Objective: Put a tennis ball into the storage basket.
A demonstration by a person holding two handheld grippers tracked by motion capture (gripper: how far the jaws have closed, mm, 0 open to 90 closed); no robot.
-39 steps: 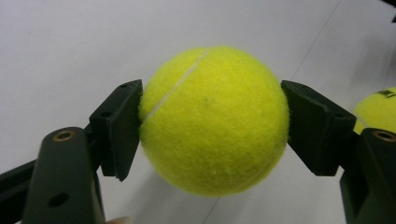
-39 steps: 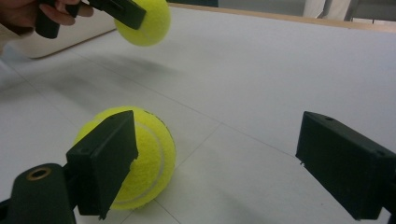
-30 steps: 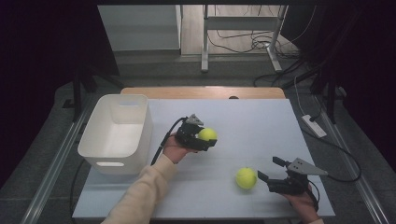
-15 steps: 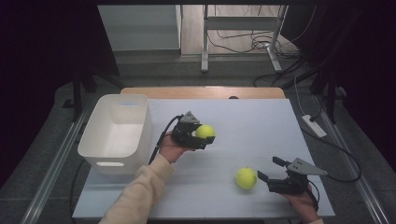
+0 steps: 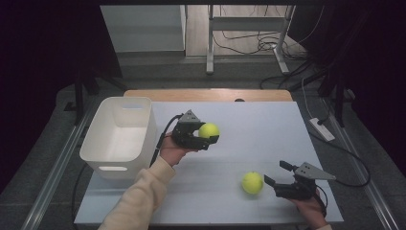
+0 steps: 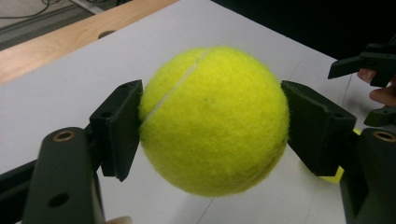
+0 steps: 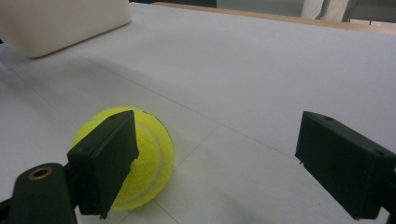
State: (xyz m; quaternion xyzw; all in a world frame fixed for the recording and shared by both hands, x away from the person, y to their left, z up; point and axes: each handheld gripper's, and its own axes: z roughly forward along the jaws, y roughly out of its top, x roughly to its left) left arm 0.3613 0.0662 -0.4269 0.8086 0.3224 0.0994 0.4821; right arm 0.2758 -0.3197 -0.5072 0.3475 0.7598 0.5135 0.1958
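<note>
Left claw [image 6: 212,126] pinching tennis ball [image 6: 214,120], right claw [image 7: 215,168] spread, second ball [image 7: 140,154] partly hidden

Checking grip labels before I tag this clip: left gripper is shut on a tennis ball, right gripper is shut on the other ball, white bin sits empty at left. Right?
One thing is off. The right gripper is open: in the right gripper view the second ball lies on the table, outside its wide jaws. The left gripper is shut on its tennis ball, and the white bin sits empty at left.
</note>
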